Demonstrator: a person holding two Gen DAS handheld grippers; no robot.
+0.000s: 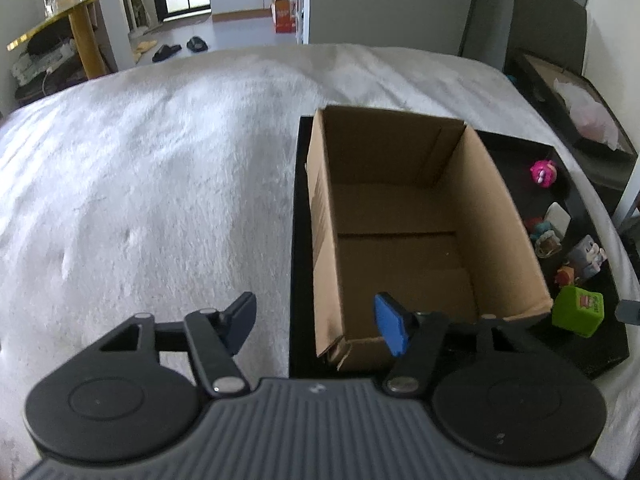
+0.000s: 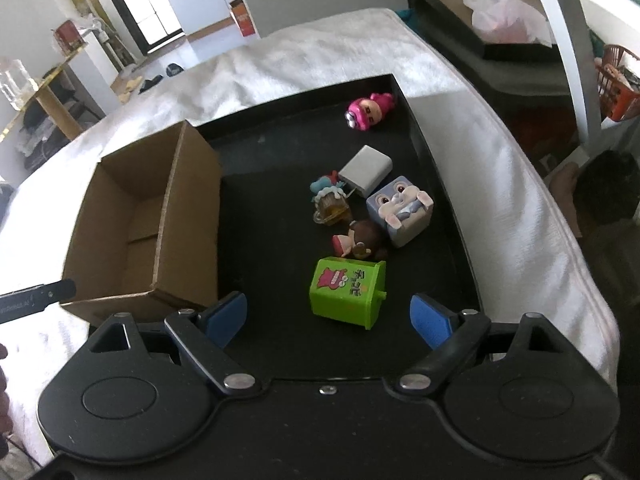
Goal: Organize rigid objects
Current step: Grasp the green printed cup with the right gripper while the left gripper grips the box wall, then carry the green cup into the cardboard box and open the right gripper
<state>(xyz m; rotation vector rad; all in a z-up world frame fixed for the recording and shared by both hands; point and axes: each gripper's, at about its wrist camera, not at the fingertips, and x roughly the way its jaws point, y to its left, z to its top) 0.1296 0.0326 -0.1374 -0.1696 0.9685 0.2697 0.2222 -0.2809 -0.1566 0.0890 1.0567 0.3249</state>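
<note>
- The left gripper [image 1: 316,326] is released: its two fingers stand wide apart and nothing is between them. It hangs over the near left corner of the cardboard box [image 1: 404,216]; one finger is above the white bed cover [image 1: 140,160], the other, with a blue pad, is above the box's near edge.
- The right gripper [image 2: 328,318] is also released, its jaws wide apart. The green cube toy [image 2: 346,292] lies just beyond the gap between the fingers, at about 12 o'clock from it, and touches neither pad.
- The cardboard box [image 2: 136,216] is open on top, with nothing inside, and stands on the left part of the black tray [image 2: 272,208].
- The tray lies on the white bed cover [image 2: 480,140].
- In the right wrist view the toys lie on the tray's right part, well apart from the box.
- At 12 o'clock from the green cube is a brown figure with a red cap [image 2: 358,240], lying very close to it.
- At 1 o'clock from the brown figure is the grey rabbit cube [image 2: 400,210], just beside it.
- At 11 o'clock from the rabbit cube lies a white block [image 2: 366,170], close to it.
- At 9 o'clock from the white block is a small figure with a mug [image 2: 330,202].
- The pink figure [image 2: 370,110] lies alone near the far right corner of the tray.
</note>
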